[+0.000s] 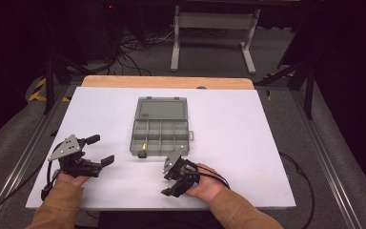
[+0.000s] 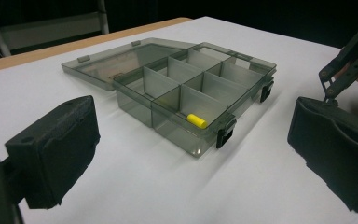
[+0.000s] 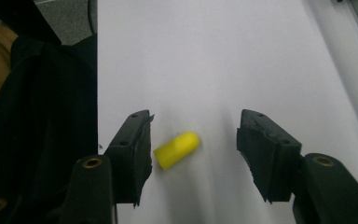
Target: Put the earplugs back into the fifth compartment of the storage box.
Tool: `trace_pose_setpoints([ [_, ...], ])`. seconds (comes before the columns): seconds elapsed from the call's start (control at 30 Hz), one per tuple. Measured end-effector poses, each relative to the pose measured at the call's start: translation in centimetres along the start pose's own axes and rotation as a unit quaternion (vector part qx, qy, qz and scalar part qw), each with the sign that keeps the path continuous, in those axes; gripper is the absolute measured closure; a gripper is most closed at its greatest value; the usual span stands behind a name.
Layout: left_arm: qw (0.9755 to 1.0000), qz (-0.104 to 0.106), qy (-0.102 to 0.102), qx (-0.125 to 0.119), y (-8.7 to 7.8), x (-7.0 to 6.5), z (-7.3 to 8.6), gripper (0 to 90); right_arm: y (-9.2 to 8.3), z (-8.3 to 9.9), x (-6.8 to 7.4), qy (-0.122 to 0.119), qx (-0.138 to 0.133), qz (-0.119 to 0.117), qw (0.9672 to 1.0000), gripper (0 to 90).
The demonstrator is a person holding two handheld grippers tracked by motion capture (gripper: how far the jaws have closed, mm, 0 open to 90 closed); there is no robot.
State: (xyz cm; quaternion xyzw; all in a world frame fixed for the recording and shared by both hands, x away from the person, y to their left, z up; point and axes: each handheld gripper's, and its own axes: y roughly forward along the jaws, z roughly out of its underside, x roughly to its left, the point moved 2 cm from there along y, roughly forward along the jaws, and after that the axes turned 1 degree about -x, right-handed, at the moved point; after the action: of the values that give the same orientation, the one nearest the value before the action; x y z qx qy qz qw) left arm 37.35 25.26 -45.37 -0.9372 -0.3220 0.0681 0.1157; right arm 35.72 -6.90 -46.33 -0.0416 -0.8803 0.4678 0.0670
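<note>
A smoky grey compartment box (image 1: pixel 161 136) lies mid-table with its lid (image 1: pixel 162 109) folded flat behind it. One yellow plug (image 1: pixel 144 147) (image 2: pixel 196 121) rests in the box's front-left compartment. A second yellow plug (image 3: pixel 177 149) lies on the white table between the jaws of my right gripper (image 3: pixel 193 149). It is close against the left jaw, and the right jaw stands well clear, so the gripper is open around it. That gripper (image 1: pixel 171 188) points down near the table's front edge. My left gripper (image 1: pixel 97 150) (image 2: pixel 193 154) hovers left of the box, open and empty.
The white tabletop (image 1: pixel 248 143) sits on a wooden board (image 1: pixel 167 82). The table's front edge, with dark clothing (image 3: pixel 42 116) beyond it, lies close to the right gripper's left jaw. Cables (image 1: pixel 295 167) trail off the right side, and a metal stand (image 1: pixel 214 28) is on the floor behind.
</note>
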Motion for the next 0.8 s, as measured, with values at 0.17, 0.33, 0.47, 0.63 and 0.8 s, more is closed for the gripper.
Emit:
trace_pose_setpoints([
  [0.17,1.0,0.001,0.001,0.001,0.0,-0.03,0.0,2.7,0.13,0.06,0.08,-0.004,0.004,-0.002,1.0,52.3],
  [0.33,1.0,0.001,0.0,0.001,0.0,-0.02,0.0,2.7,0.18,0.08,0.16,-0.005,0.009,-0.008,0.9999,61.0],
  [0.47,1.0,0.001,0.001,0.001,0.0,-0.03,-0.01,2.7,0.23,0.08,0.19,-0.006,0.011,-0.02,0.9997,67.7],
  [0.63,1.0,0.001,0.001,0.001,0.01,-0.05,-0.01,2.7,0.25,0.08,0.19,-0.011,0.014,-0.013,0.9997,70.7],
  [0.8,1.0,0.001,0.001,0.001,0.0,-0.05,-0.01,2.7,0.25,0.08,0.17,-0.011,0.015,-0.014,0.9997,72.4],
])
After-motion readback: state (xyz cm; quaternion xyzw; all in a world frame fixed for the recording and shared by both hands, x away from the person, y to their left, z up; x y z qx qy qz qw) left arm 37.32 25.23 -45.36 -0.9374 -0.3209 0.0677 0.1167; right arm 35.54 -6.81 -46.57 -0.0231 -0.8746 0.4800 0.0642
